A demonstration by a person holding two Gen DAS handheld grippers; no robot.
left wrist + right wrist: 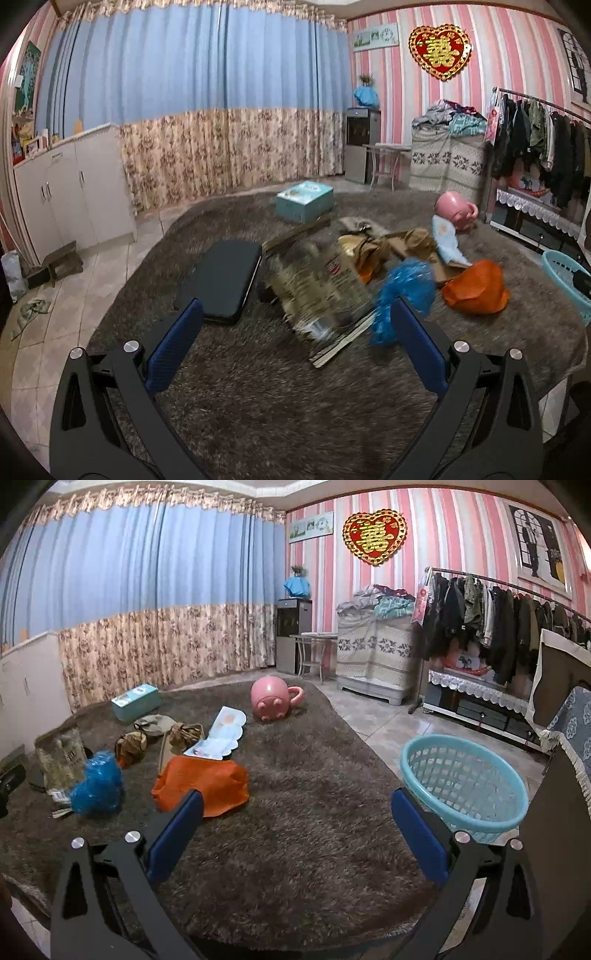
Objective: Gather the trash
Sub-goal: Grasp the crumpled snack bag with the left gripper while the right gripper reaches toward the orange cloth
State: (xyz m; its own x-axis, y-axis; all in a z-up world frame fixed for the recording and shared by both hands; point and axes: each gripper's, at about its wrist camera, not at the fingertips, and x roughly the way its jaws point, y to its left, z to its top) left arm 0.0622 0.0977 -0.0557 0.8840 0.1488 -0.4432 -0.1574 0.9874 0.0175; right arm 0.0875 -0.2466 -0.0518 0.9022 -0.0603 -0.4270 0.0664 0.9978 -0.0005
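Observation:
Trash lies on a shaggy brown rug [258,387] [314,794]. A crumpled orange bag [476,288] [201,784], a blue crinkled wrapper [404,291] [98,782], a patterned packet [321,291] [59,758], brown paper scraps [384,247] [155,734] and a pale blue-white wrapper [448,242] [221,736] sit close together. My left gripper [295,317] is open just short of the patterned packet. My right gripper [295,805] is open over bare rug, between the orange bag and a light blue basket [465,779] [565,284].
A black flat case [225,278] lies left of the packet. A teal box [304,201] [136,701] and a pink pig-shaped pot [456,210] [273,698] sit farther back. White cabinets [66,195] stand left, a clothes rack [498,624] right, tiled floor around the rug.

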